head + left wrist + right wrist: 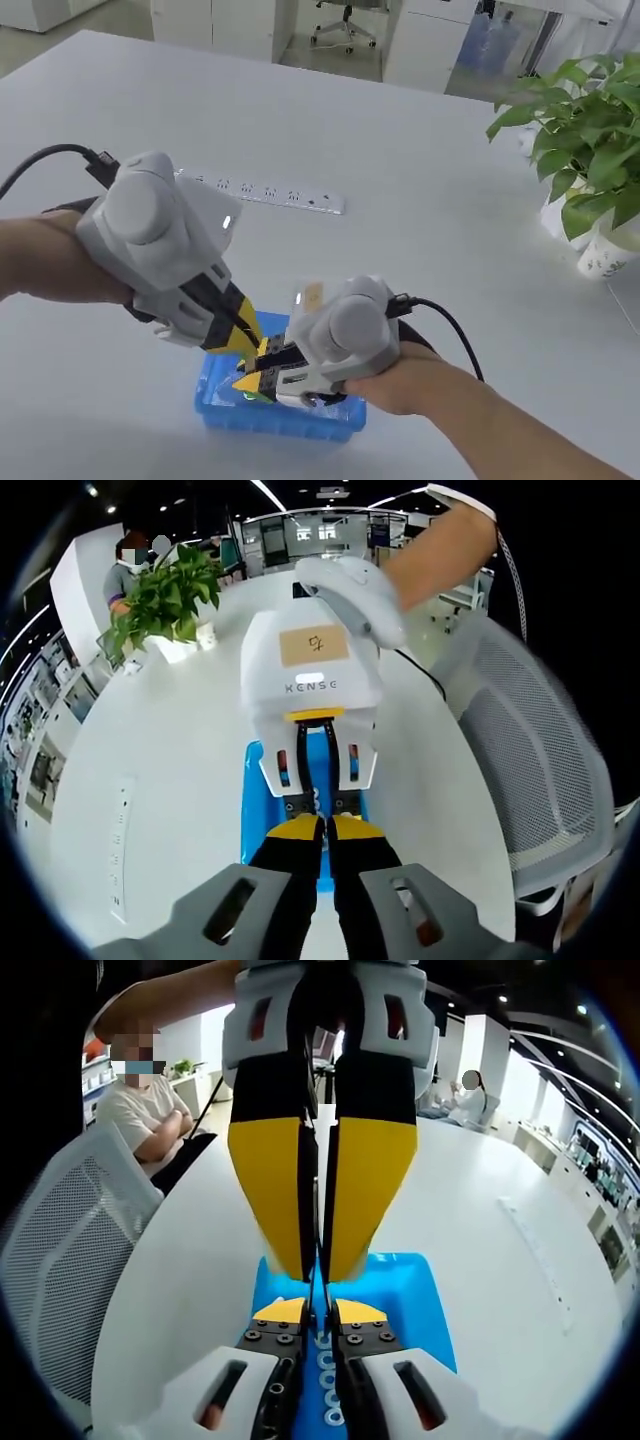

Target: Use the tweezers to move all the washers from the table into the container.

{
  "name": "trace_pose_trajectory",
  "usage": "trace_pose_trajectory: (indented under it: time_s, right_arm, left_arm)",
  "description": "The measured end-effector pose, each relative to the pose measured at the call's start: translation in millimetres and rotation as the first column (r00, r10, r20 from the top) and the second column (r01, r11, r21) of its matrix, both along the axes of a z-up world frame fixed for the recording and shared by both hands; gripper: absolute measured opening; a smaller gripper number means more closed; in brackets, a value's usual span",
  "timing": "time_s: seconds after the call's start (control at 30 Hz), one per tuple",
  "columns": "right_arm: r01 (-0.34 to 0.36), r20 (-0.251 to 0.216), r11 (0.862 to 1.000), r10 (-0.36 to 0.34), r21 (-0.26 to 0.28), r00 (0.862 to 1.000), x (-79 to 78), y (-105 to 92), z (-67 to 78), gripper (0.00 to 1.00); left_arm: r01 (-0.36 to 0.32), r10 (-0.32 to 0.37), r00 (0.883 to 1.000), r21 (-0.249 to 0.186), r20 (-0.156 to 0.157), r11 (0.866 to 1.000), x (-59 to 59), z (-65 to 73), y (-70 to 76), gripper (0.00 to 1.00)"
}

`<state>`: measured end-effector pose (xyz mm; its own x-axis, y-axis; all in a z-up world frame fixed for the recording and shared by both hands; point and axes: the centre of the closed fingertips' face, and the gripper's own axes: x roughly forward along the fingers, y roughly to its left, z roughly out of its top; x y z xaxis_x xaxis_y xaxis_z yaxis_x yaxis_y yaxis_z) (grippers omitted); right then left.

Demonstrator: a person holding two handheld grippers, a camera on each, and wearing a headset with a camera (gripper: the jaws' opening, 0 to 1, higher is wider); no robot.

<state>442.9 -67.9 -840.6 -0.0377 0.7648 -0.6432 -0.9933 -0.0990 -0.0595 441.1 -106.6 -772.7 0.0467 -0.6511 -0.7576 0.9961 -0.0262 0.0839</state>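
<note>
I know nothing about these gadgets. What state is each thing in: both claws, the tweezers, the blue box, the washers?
Left gripper: shut on the tweezers.
Right gripper: jaws nearly together, slim gap; grip unclear.
Tweezers: clamped in the left gripper, over the container.
Container: open on top, washers inside.
Washers: lying in a row in the container.

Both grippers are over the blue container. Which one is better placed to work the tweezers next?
The left gripper, probably: its yellow jaws are closed on the thin tweezers, pointing into the container over the washers. Whether the right gripper grips them is unclear.
</note>
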Motion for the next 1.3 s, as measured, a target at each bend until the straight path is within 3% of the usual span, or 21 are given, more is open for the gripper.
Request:
trace_pose_trajectory:
  time_s: [0.43, 0.77, 1.03, 1.3]
  right_arm:
    - [0.011, 0.04, 0.999, -0.012, 0.03, 0.999, -6.4, -2.6, 27.0, 0.08]
    - [0.006, 0.064, 1.0, -0.007, 0.023, 0.998, -23.2, -10.9, 44.0, 0.07]
    - [-0.007, 0.077, 1.0, 0.008, -0.025, 0.997, -50.4, -21.9, 48.7, 0.06]
    - [-0.018, 0.054, 0.998, 0.021, -0.06, 0.998, -72.2, -32.7, 40.4, 0.06]
  left_arm:
    - [-0.01, 0.011, 1.0, -0.017, 0.022, 1.0, -9.1, 26.1, 3.0, 0.05]
    - [-0.006, 0.006, 1.0, -0.032, 0.021, 0.999, -25.9, 39.8, 3.1, 0.06]
    - [0.009, -0.009, 1.0, -0.018, -0.002, 1.0, -50.6, 35.3, 2.5, 0.06]
    - [0.023, -0.023, 0.999, -0.007, -0.036, 1.0, -72.0, 16.9, -0.8, 0.07]
